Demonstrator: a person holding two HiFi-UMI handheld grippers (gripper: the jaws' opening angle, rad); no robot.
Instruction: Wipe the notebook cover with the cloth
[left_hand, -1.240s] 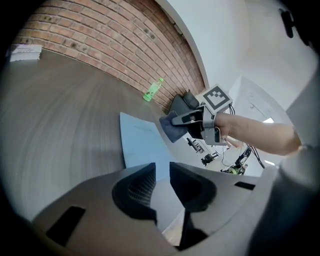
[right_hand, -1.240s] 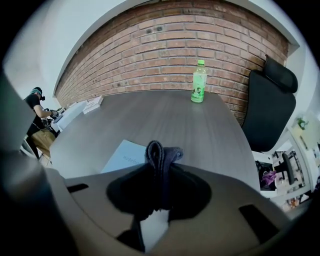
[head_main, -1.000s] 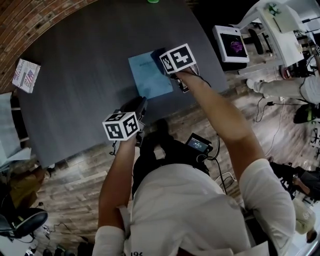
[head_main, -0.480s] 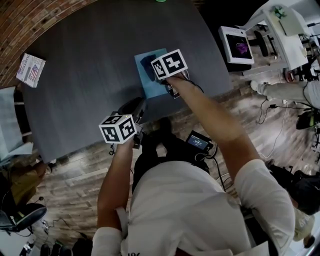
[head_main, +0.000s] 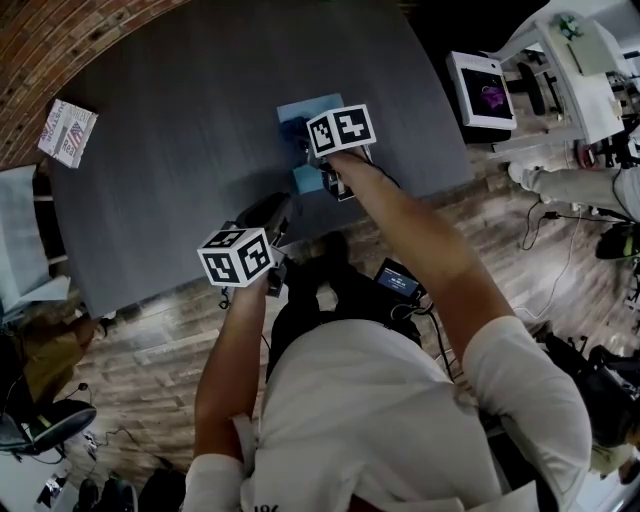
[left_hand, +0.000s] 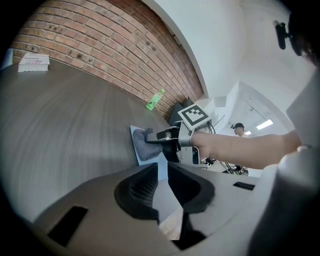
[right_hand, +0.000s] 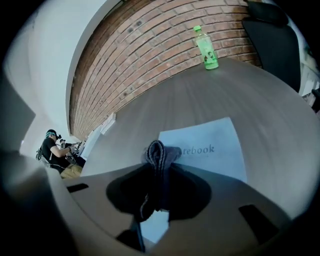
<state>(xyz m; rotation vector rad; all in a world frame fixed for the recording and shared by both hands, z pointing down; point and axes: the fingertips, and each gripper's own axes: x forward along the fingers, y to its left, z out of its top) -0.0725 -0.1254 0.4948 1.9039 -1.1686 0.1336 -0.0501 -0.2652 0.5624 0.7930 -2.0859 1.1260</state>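
Item one, my right gripper (head_main: 308, 142) (right_hand: 159, 167): clenched on the cloth (head_main: 293, 130) (right_hand: 160, 151), a dark grey-blue piece pinched in a folded ridge between the jaws, its bunched end sticking out past the tips. In the left gripper view the cloth (left_hand: 145, 148) lies on the notebook. Item two, the notebook (head_main: 306, 178) (right_hand: 215, 142) (left_hand: 134, 136): light blue and flat on the table (head_main: 180, 120), towards the edge nearest me. The cloth covers the start of the word printed on its cover, and my right gripper (left_hand: 159, 136) reaches over it from the near side. Item three, my left gripper (head_main: 274, 216) (left_hand: 162, 172): released, jaws a narrow gap apart with nothing between them but bare table top. It is held over the table's near edge, pointing towards the notebook without touching it. Item four, sundries: a green bottle (right_hand: 206, 47) (left_hand: 155, 100) upright at the far side of the table by the brick wall (right_hand: 150, 50), and a small printed booklet (head_main: 68, 132) (left_hand: 34, 61) at the far left corner, well apart from the notebook.
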